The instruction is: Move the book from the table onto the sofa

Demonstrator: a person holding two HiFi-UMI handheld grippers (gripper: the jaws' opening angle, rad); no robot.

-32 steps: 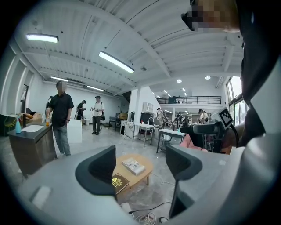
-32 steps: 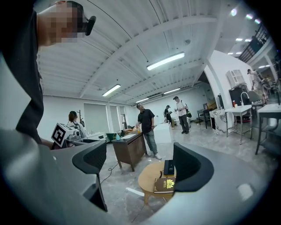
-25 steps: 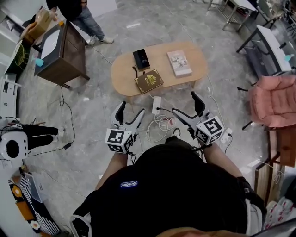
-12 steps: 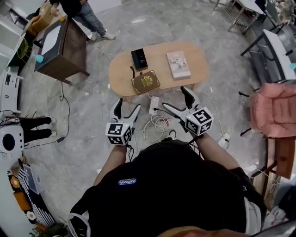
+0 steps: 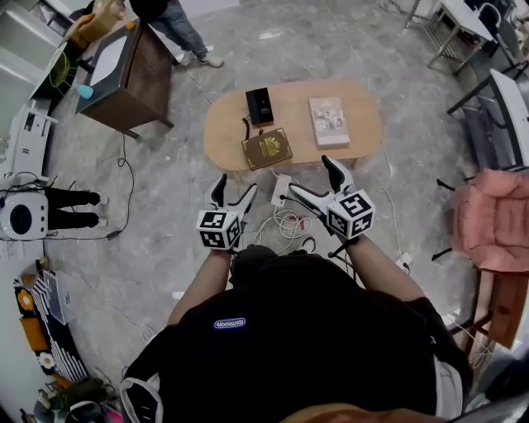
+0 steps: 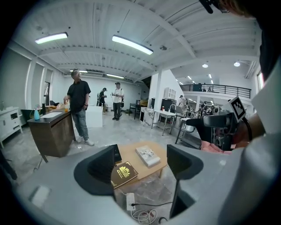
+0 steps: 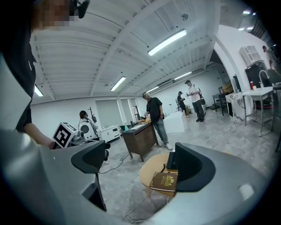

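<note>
A brown book with a gold emblem (image 5: 266, 149) lies at the near edge of the oval wooden table (image 5: 364, 136). A black book (image 5: 259, 106) and a pale book (image 5: 329, 121) lie further back on it. Both grippers hang over the floor short of the table, apart from the books. My left gripper (image 5: 233, 192) is open and holds nothing. My right gripper (image 5: 311, 179) is also open and holds nothing. In the left gripper view the brown book (image 6: 125, 172) shows between the jaws, far off. The right gripper view has the brown book (image 7: 164, 181) beside its right jaw. A pink sofa seat (image 5: 494, 219) stands at the right.
A white power strip (image 5: 281, 185) and coiled cables (image 5: 285, 223) lie on the floor between the table and me. A dark wooden cabinet (image 5: 124, 74) stands at the left rear, with a person (image 5: 178, 25) beside it. A white machine (image 5: 21, 216) sits far left; desks (image 5: 496, 99) line the right.
I have come a little closer to the table, and both grippers sit nearer its front edge. Both stay open with nothing in them. The books have not moved.
</note>
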